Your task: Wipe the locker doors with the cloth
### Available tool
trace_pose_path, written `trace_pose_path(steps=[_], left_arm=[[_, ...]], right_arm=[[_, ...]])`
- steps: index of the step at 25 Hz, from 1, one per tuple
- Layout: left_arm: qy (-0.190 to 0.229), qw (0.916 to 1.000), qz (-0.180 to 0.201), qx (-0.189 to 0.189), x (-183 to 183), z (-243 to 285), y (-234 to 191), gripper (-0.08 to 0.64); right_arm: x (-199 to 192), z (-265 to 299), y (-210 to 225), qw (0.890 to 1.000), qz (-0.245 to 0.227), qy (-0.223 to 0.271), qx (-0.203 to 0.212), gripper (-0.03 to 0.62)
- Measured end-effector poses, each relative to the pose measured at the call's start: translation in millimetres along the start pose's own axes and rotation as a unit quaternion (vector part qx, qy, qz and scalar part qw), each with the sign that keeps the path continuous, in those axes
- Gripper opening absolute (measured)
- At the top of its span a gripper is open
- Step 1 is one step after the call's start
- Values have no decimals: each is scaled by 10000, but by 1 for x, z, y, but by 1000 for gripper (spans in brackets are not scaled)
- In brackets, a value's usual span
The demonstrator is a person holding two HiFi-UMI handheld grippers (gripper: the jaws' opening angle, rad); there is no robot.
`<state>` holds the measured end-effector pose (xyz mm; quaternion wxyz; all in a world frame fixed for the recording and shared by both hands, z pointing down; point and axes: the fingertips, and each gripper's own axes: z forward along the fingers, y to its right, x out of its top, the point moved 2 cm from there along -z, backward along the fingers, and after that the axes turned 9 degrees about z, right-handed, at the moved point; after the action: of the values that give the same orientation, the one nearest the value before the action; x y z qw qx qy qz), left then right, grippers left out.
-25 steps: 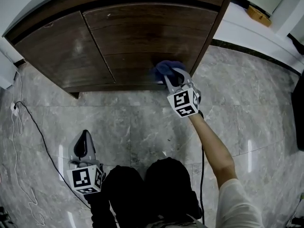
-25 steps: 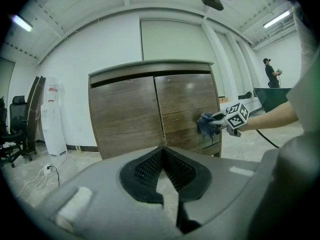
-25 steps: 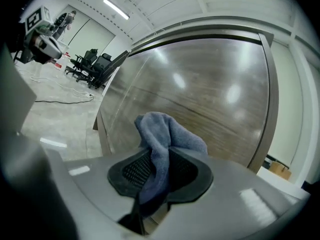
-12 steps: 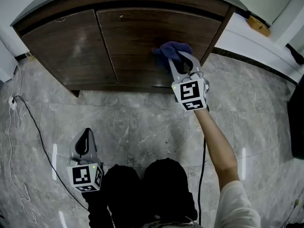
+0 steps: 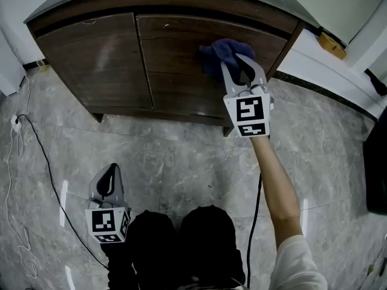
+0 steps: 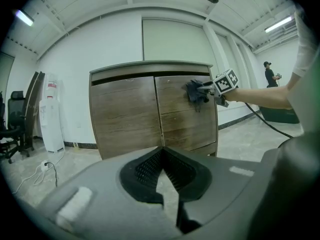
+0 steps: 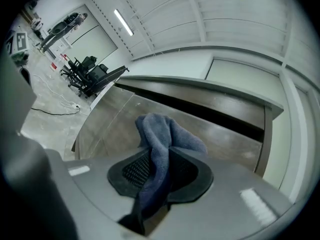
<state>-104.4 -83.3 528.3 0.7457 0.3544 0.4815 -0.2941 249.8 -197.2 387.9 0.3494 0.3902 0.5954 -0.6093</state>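
Right claw (image 5: 242, 65) grips the one blue cloth (image 5: 219, 51) against the right door (image 5: 175, 59) of two, near its outer edge. Left claw (image 5: 109, 173), closed and empty, hangs over open floor (image 5: 181, 156), well off the locker (image 5: 181, 9).

Grey marble floor (image 5: 181, 156), wooden locker cabinet (image 5: 109, 59) standing on it, black cable (image 5: 45, 164) trailing at left

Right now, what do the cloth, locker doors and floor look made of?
The cloth looks like blue terry or microfibre: fuzzy nap, limp folds. The locker doors look like dark wood or wood-look laminate: visible grain, dull sheen. The floor looks like polished grey stone or tile: veining, joints, light reflections.
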Motion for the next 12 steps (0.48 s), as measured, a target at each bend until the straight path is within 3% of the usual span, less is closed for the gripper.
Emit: trace_pose_path(steps=[12], left_arm=[[-9,10000,-29,14,-2,-2,-4,0]], right_arm=[[55,11,9,9990,-109,403,-131,92]])
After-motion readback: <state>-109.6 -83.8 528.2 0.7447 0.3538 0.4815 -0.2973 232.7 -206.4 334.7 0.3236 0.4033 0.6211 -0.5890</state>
